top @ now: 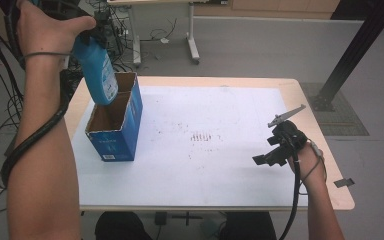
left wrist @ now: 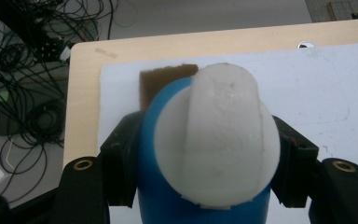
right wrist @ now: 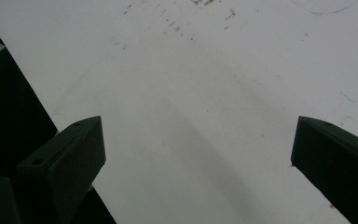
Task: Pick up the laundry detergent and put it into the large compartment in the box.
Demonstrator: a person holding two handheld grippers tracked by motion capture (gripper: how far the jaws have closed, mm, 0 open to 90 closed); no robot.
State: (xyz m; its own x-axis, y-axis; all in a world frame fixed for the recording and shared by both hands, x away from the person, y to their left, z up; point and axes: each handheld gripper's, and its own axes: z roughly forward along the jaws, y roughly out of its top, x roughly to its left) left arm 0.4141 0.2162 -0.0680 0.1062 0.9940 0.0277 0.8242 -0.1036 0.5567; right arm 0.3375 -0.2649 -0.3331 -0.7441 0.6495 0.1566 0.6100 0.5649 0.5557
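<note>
Labels on blue bottle (top: 99,75) and blue carton (top: 114,120) unreadable (too small). Left gripper (left wrist: 200,158) clamps the bottle, base entering the carton. Right gripper (right wrist: 196,154) gapes, nothing between its jaws.

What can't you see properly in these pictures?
- Inside of the box, high view: the blue bottle and the box's own walls hide its bottom.
- Bottle's label, high view: too small to read.
- Bottle's body, left gripper view: its white cap covers it.
- Left gripper, high view: mostly behind the hand.
</note>
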